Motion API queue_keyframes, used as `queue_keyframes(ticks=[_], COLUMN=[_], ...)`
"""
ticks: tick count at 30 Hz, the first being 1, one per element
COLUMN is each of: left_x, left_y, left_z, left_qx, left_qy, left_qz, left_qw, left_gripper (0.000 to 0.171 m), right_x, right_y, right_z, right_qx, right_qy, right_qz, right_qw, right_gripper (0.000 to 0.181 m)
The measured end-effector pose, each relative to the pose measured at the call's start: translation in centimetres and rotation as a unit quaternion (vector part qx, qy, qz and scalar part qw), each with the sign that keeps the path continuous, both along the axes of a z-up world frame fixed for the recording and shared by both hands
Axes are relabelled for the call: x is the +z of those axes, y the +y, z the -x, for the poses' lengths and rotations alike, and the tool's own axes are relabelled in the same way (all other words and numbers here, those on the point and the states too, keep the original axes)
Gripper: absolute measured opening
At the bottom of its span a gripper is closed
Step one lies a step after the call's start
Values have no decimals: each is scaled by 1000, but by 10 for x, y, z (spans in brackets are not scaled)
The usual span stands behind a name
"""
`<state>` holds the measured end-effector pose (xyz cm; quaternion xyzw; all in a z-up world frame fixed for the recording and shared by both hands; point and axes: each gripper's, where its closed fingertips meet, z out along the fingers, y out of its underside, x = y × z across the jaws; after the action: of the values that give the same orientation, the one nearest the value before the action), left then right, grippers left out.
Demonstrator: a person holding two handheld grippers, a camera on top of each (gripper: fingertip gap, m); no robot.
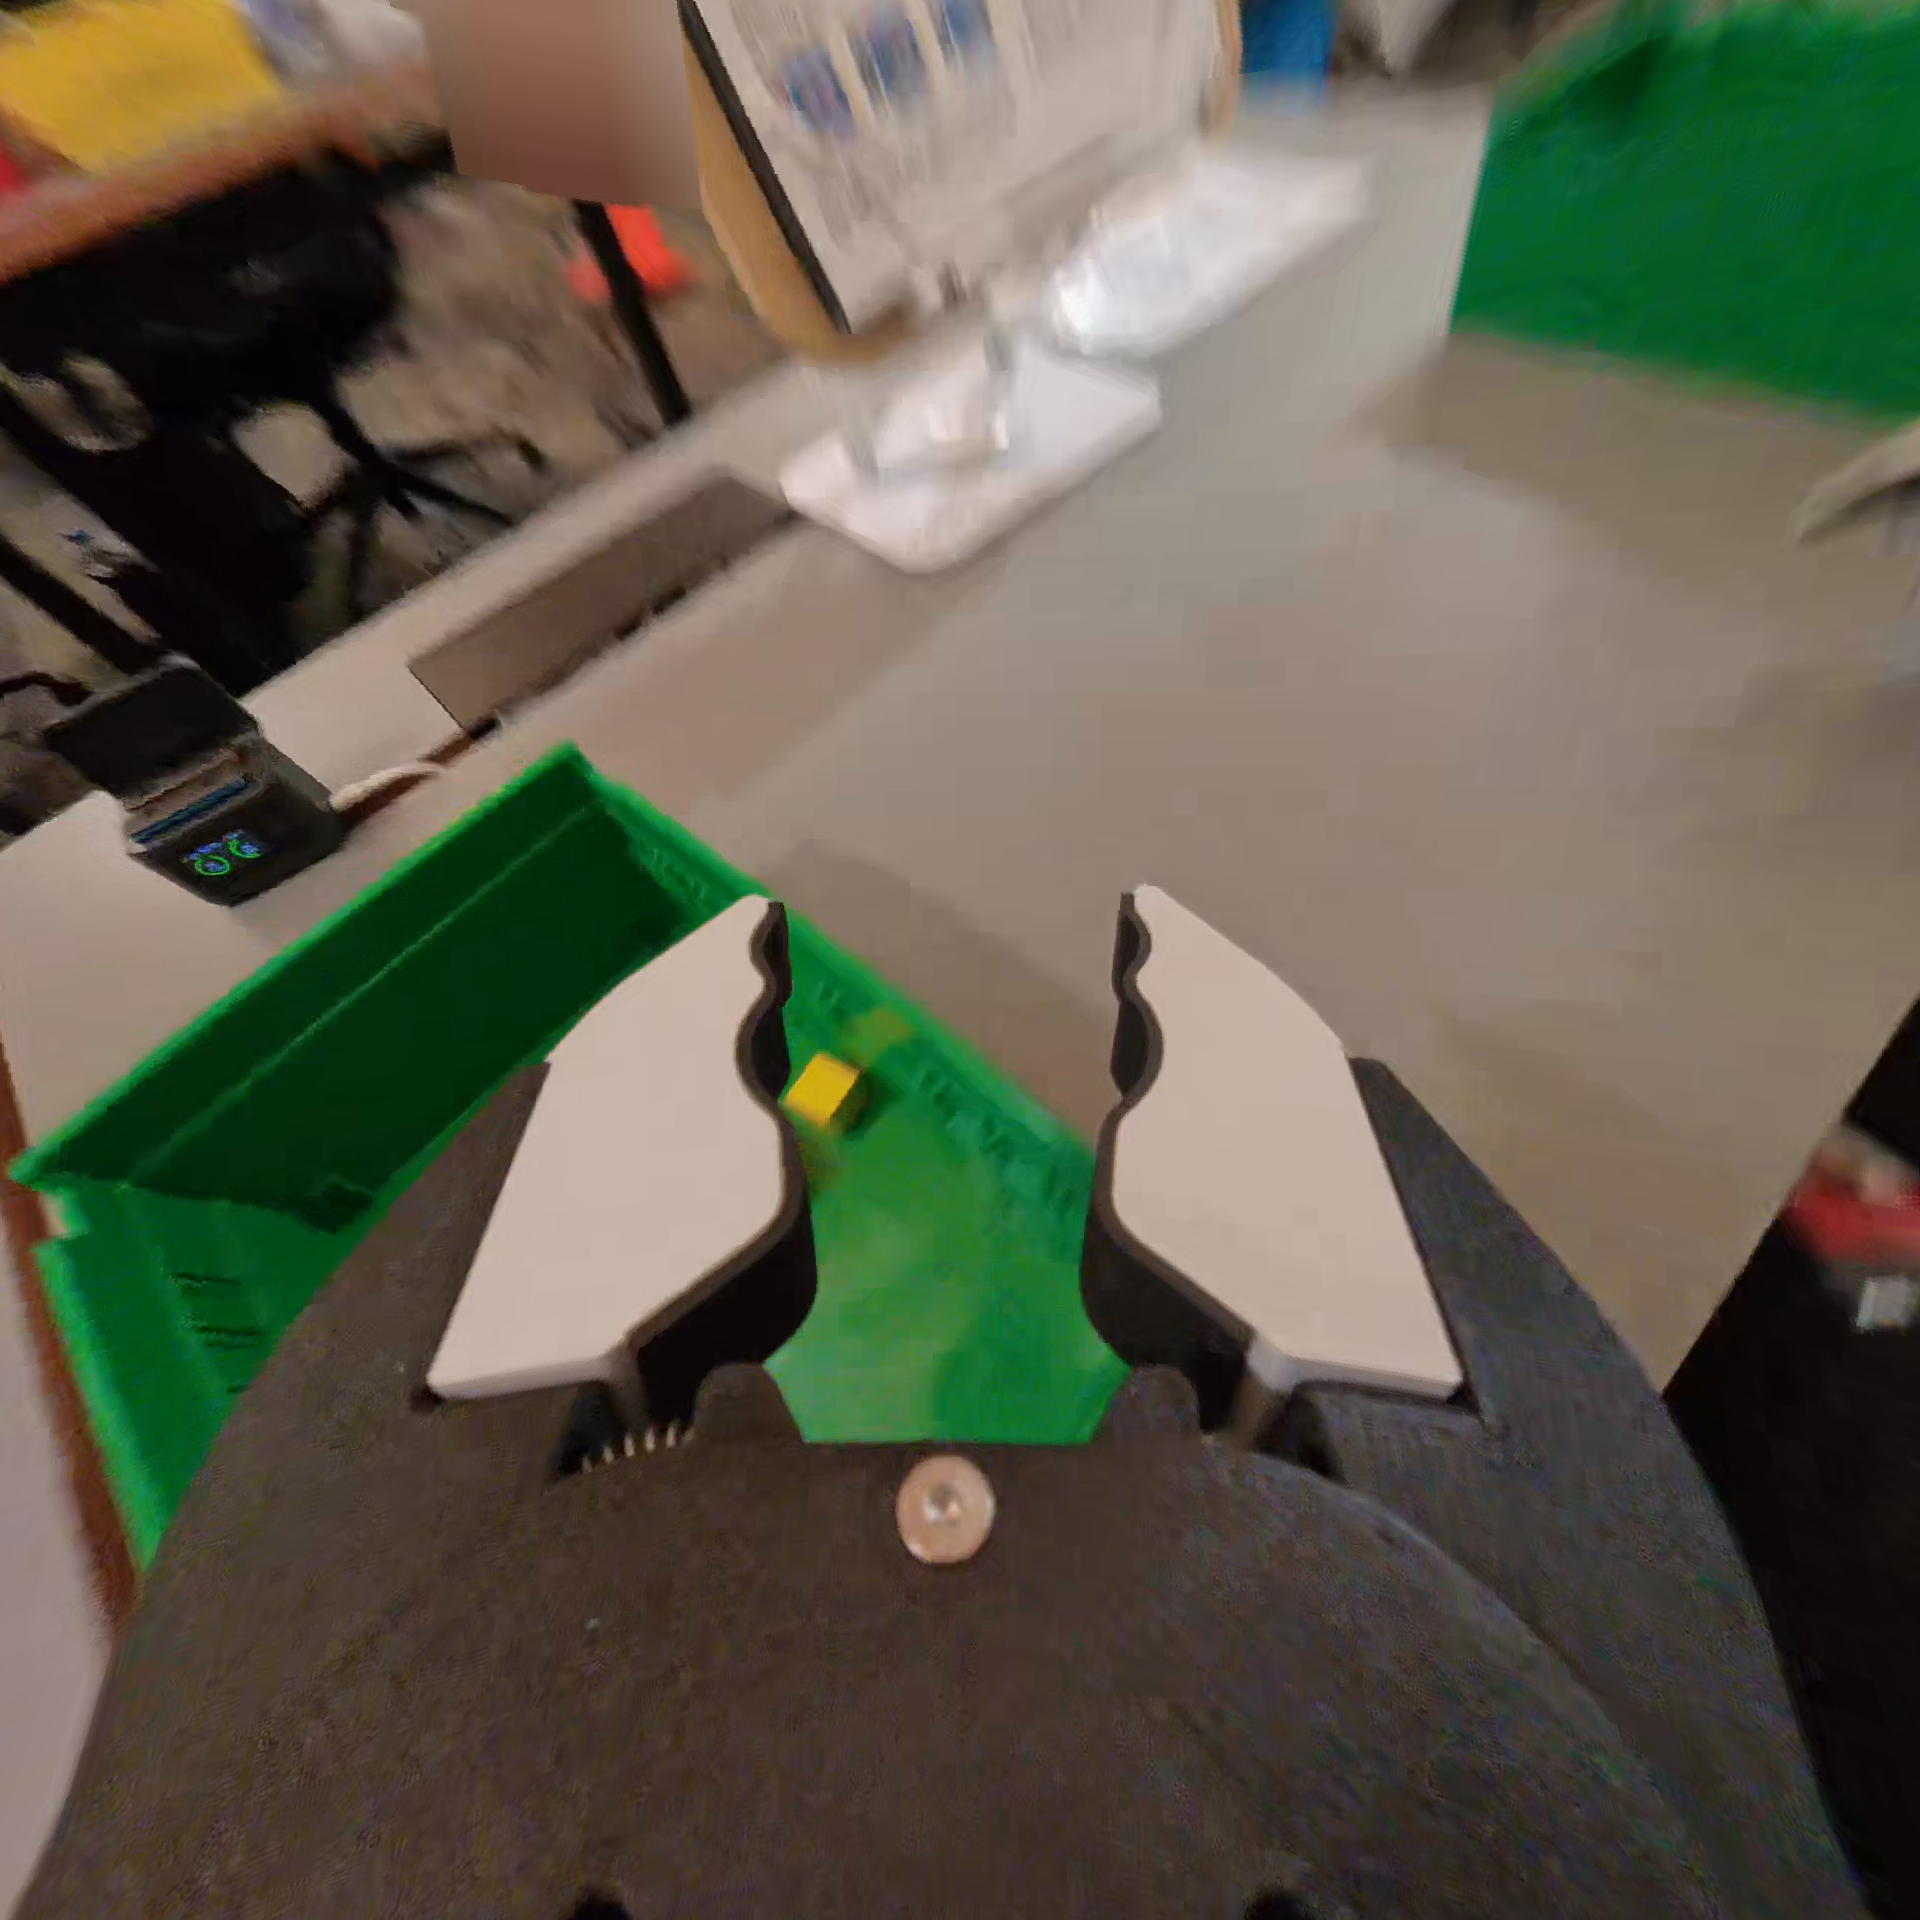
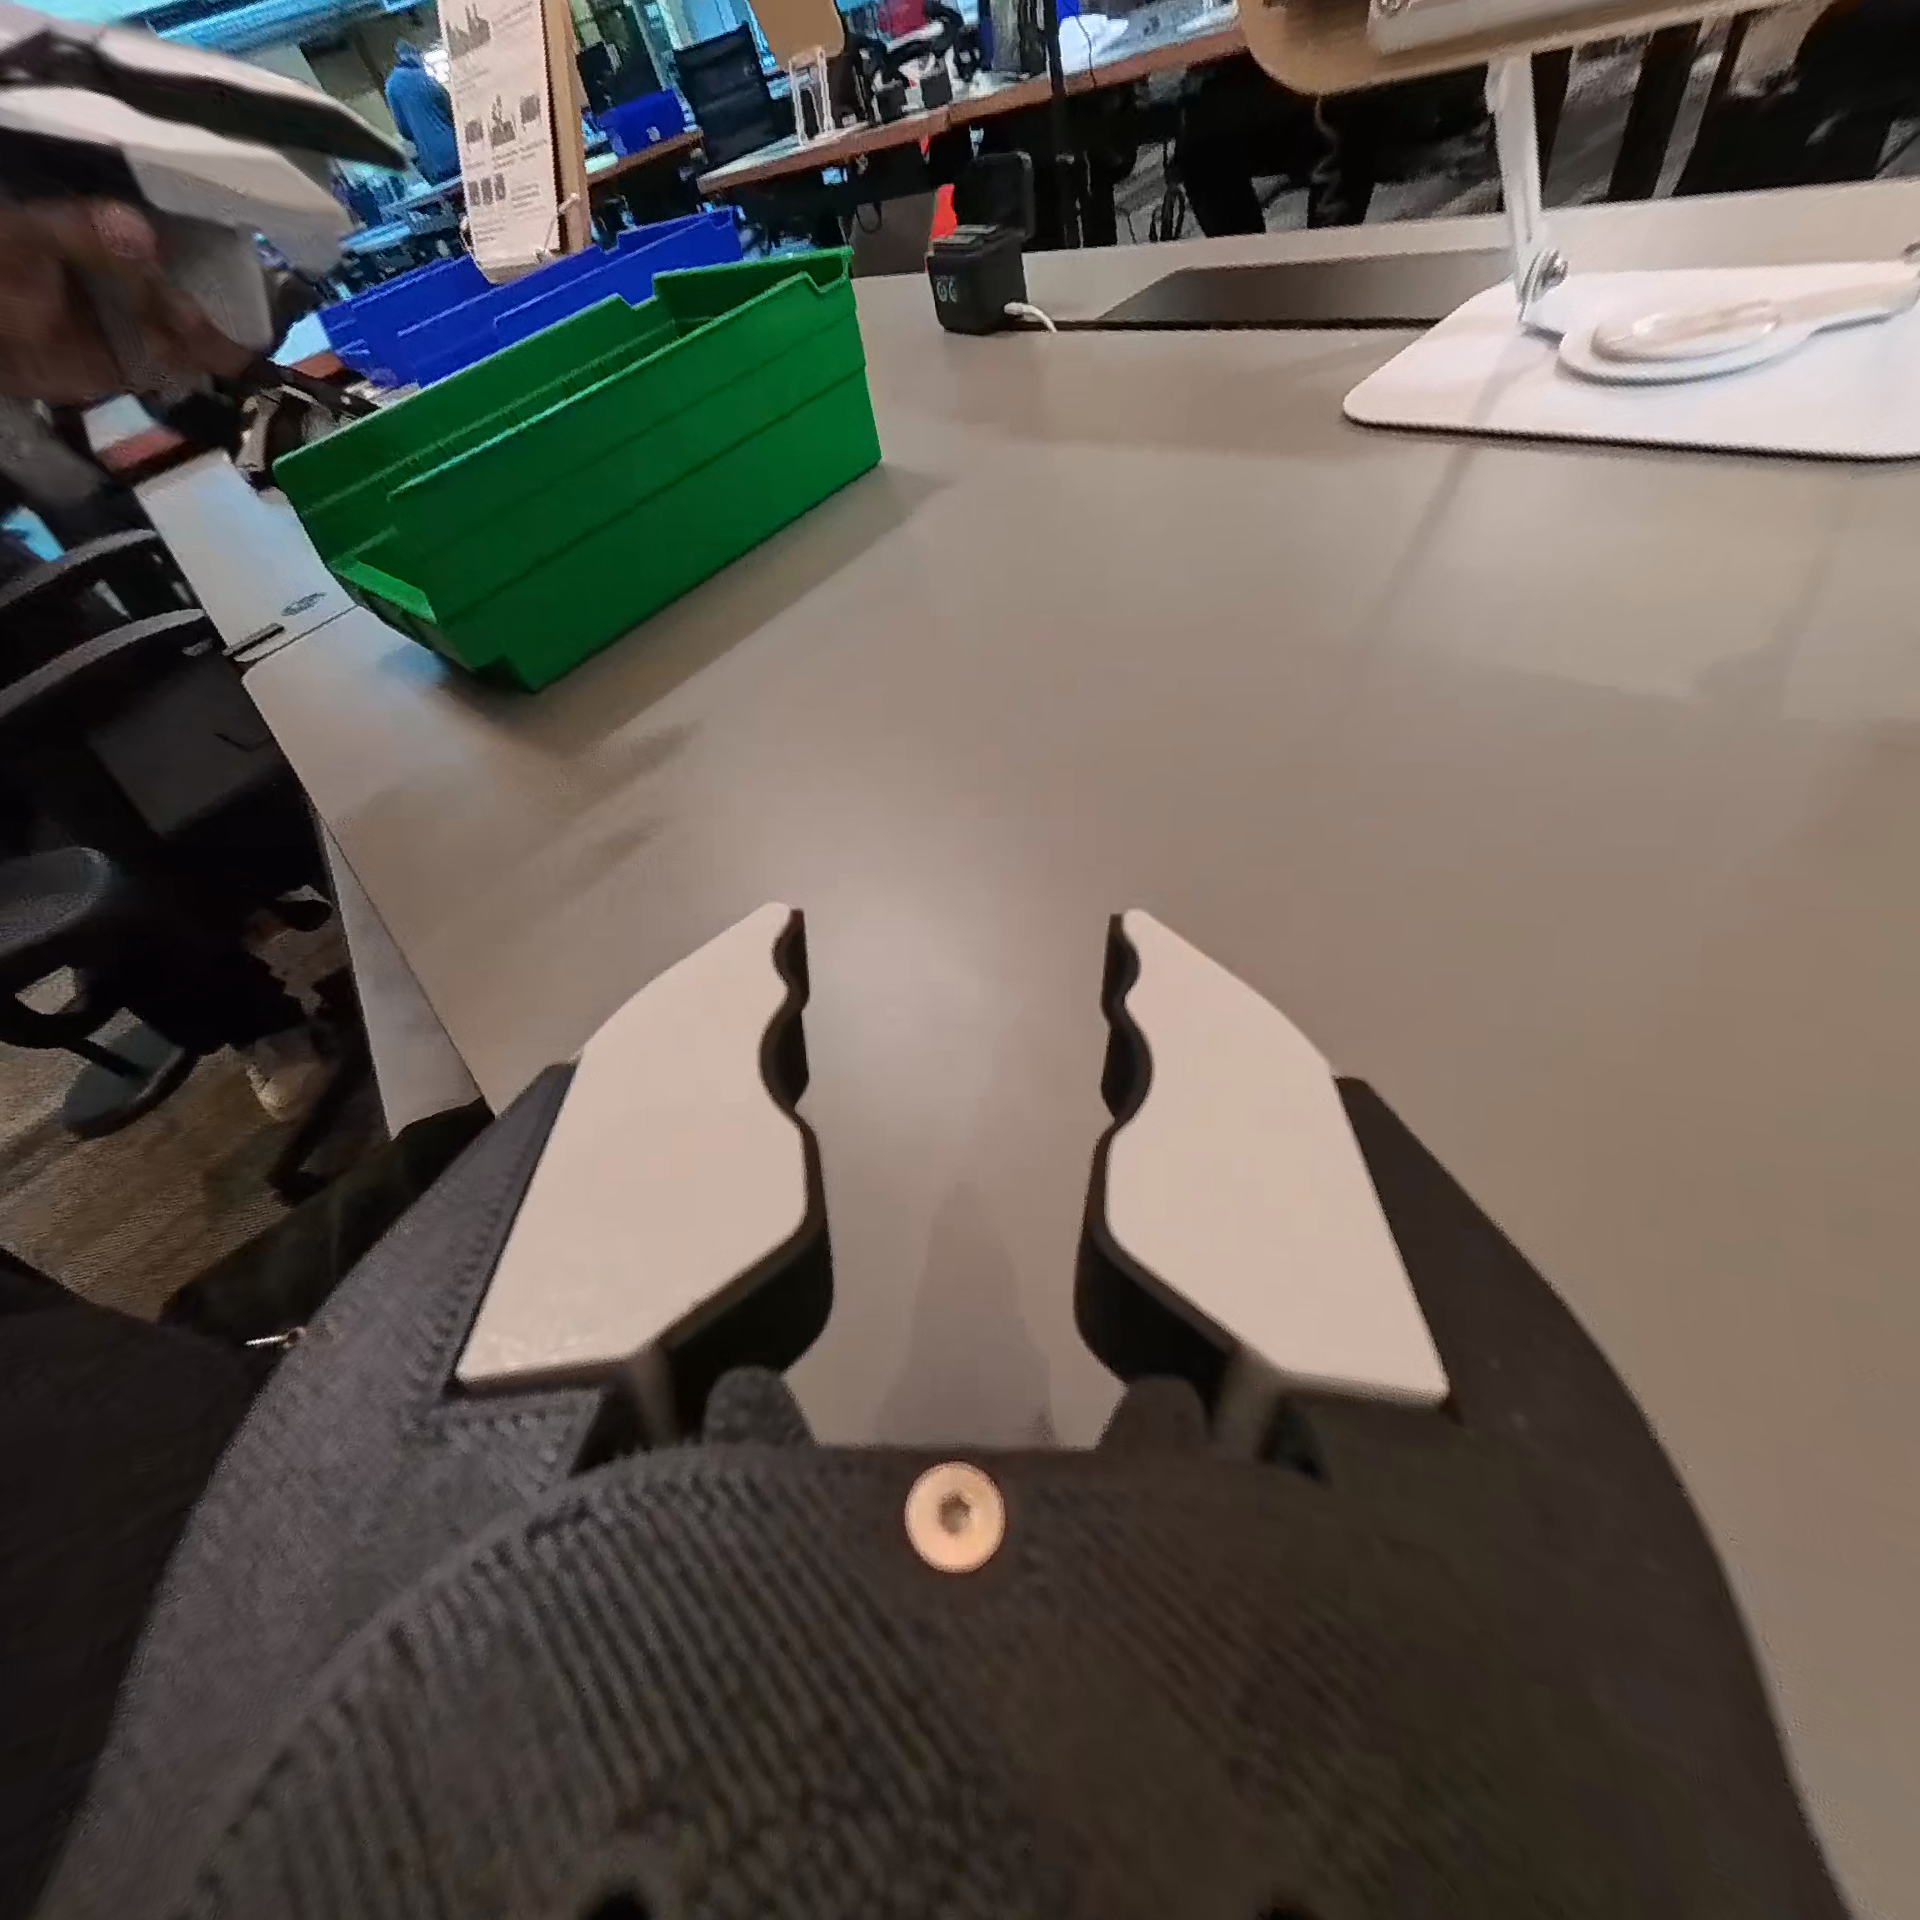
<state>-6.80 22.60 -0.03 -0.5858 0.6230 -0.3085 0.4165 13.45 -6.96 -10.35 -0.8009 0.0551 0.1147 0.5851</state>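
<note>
Worktop (image 2: 1195,644): grey, broad, bare under right gripper; workshop benches and blue bins (image 2: 540,296) behind.
Left gripper (image 1: 951,920): fingers apart, nothing between; hovered over green bin (image 1: 343,1029).
Right gripper (image 2: 954,930): fingers apart, nothing held; low above worktop, well apart from green bin.
Bin contents: small yellow block (image 1: 823,1091) on bin floor, beside left finger; seen only from left wrist view.
Nearby: black device with lit display (image 1: 213,821) past bin; white stand base (image 2: 1662,384) far right.
Only in right wrist view: bin's outer wall, office chairs at left.
Unclear: left wrist background badly blurred; stand's top cut off.
</note>
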Motion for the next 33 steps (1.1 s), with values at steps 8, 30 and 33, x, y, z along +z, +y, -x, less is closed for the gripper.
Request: queue_keyframes(ticks=[8, 30, 33], left_x=[-81, -167, -163], left_y=[59, 80, 81], left_z=[0, -16, -19], left_qx=[-146, -197, -186], left_qy=[238, 408, 400], left_qz=[7, -68, -73], left_qw=[960, 889, 894], left_gripper=[57, 24, 23], right_x=[23, 31, 35], right_y=[5, 0, -3], right_z=[21, -6, -11], right_qx=[-10, -78, -82], right_qy=[86, 48, 54], right_qz=[-17, -24, -33], right_qw=[996, 995, 995], right_gripper=[49, 44, 43])
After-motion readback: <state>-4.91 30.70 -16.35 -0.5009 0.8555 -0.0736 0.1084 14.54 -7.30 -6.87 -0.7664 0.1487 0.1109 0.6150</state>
